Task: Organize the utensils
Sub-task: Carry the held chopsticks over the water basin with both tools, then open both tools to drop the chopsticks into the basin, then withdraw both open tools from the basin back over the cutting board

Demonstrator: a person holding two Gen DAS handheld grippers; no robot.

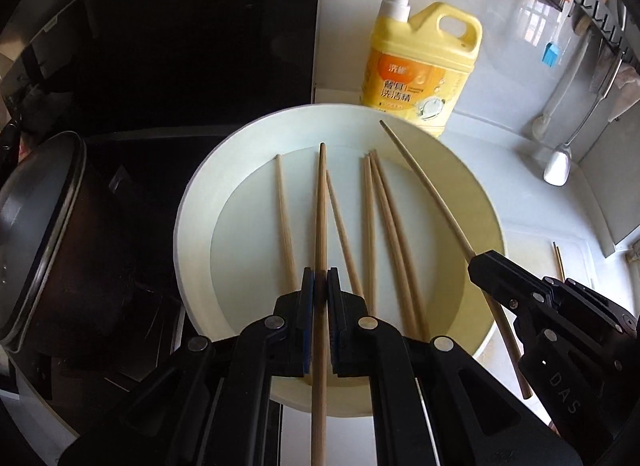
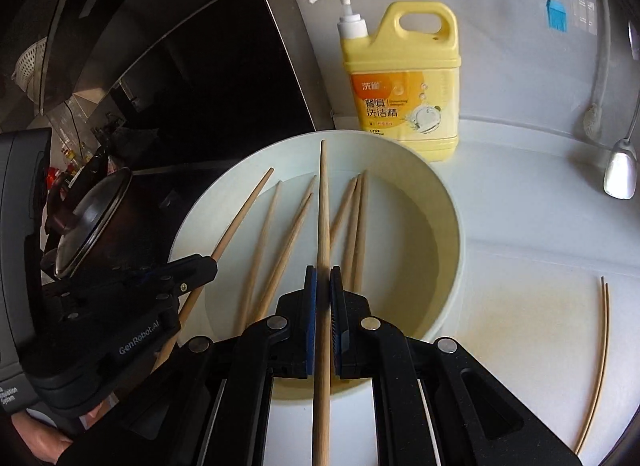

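Left tool [image 1: 320, 286] clamped on one chopstick [image 1: 321, 201], right tool [image 2: 323, 286] clamped on another chopstick [image 2: 324, 205], both over white basin [image 1: 192, 225] of loose chopsticks [image 1: 370, 225] at frame centre, chopstick pair on worktop [image 2: 598, 366] lower right, clearer in right view

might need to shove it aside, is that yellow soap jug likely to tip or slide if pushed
The soap jug looks broad and squat, so a low push would probably slide it on the smooth white counter. A push near the pump might tip it. It is opaque, so how full or heavy it is cannot be told.
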